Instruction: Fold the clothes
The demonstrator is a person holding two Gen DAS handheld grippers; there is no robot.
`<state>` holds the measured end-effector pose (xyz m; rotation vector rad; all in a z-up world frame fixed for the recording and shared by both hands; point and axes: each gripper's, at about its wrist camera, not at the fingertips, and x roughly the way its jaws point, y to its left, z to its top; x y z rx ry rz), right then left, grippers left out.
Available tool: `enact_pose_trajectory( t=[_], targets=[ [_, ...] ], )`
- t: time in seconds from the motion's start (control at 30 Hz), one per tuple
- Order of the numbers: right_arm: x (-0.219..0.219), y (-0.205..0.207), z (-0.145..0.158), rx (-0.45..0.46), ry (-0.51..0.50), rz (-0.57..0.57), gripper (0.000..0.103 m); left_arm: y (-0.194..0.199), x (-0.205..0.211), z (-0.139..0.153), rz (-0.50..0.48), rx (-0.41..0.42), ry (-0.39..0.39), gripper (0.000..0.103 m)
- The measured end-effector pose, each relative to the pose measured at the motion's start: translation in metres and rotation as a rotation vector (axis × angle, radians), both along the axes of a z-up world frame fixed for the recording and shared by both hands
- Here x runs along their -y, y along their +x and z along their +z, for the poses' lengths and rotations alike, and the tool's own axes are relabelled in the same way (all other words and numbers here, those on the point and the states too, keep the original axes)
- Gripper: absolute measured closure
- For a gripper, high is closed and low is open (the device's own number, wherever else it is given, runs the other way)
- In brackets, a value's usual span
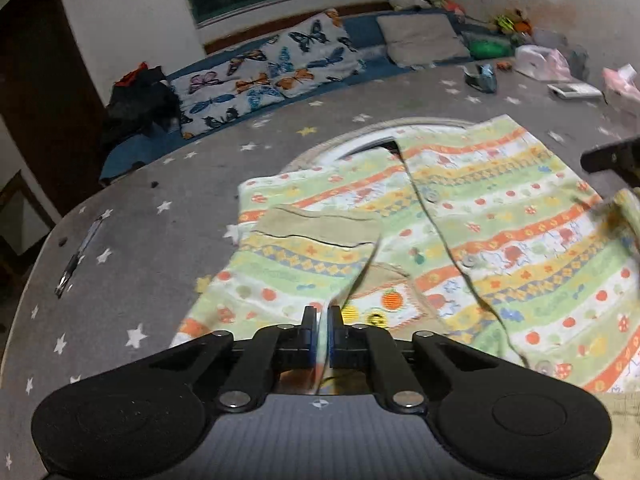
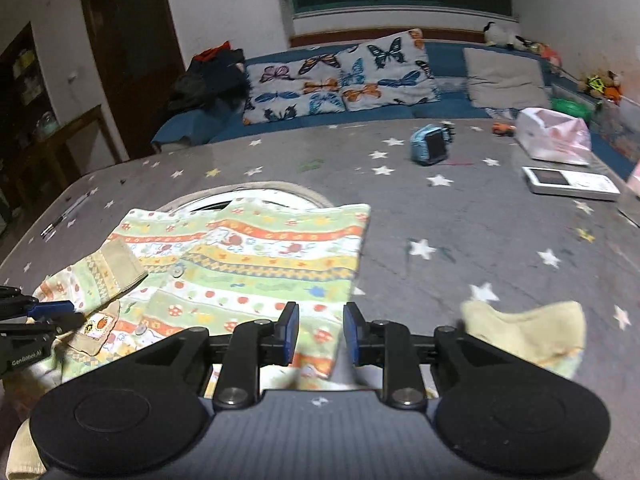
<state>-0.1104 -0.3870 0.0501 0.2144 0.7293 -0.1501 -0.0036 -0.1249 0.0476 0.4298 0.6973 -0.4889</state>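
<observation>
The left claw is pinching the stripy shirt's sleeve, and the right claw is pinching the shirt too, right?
Not quite. The left claw is shut on the sleeve of the shirt, but the right claw is open, holding nothing; its fingers stand apart above the shirt's edge. The right wrist view shows it.

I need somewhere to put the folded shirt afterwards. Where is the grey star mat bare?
Bare: between the striped baby shirt and the white tablet, and between the shirt's left sleeve and the pen. Crowded: far right corner, around the blue toy and pink bag.
</observation>
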Motion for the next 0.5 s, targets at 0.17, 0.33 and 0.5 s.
enact_pose_trajectory(
  t=[0.17,0.33,0.5],
  targets=[
    [-0.006,0.011,-0.004,-0.014,-0.010,0.018,0.079,0.011,-0.052,0.024,0.178,0.028,-0.113,0.102],
    [-0.011,0.014,-0.004,-0.016,-0.019,0.029,0.079,0.011,-0.124,0.039,0.431,0.068,-0.171,0.102],
    [-0.013,0.018,-0.007,-0.025,-0.015,0.028,0.078,0.007,-0.188,0.029,0.685,-0.009,-0.214,0.083]
  ],
)
